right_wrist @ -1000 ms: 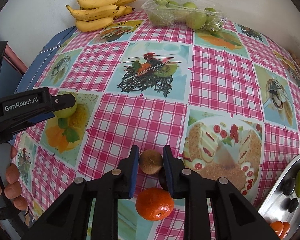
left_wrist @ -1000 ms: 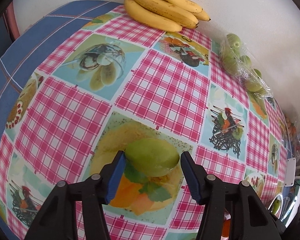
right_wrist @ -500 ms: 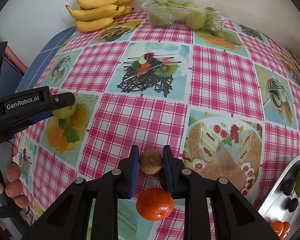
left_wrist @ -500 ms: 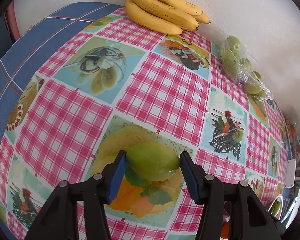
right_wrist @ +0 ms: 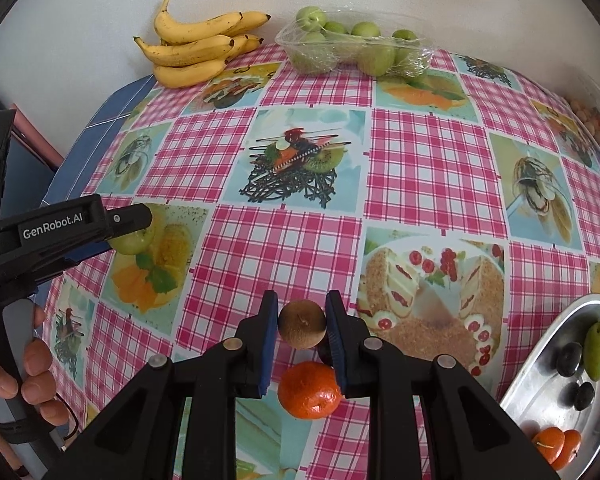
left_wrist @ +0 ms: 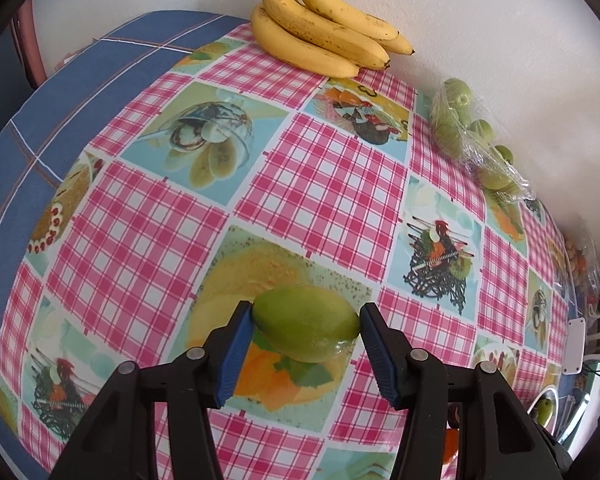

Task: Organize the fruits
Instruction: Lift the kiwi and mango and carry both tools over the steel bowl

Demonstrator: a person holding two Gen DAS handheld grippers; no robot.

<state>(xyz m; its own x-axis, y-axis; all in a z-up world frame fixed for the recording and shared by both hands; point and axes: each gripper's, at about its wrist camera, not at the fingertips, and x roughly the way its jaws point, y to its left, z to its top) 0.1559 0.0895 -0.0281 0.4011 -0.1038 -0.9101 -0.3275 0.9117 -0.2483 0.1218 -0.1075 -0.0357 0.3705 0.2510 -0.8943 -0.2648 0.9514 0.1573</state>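
My left gripper (left_wrist: 305, 322) has its blue pads on both ends of a green mango (left_wrist: 306, 322), which rests on or just above the checked tablecloth. The same mango (right_wrist: 134, 240) shows in the right wrist view under the left gripper (right_wrist: 130, 226). My right gripper (right_wrist: 302, 330) is shut on a brown kiwi (right_wrist: 302, 329) and holds it above the table. An orange mandarin (right_wrist: 309, 390) lies on the cloth just below the kiwi, with a dark fruit half hidden behind the right finger.
A bunch of bananas (right_wrist: 198, 48) and a wrapped tray of green apples (right_wrist: 352, 46) lie along the back wall. A metal tray (right_wrist: 540, 380) at the right front holds dark plums, a green fruit and mandarins. The blue table edge (left_wrist: 60, 92) is at the left.
The left gripper has closed in until both pads touch the mango's ends and has shifted slightly back. The right gripper with the kiwi has barely moved.
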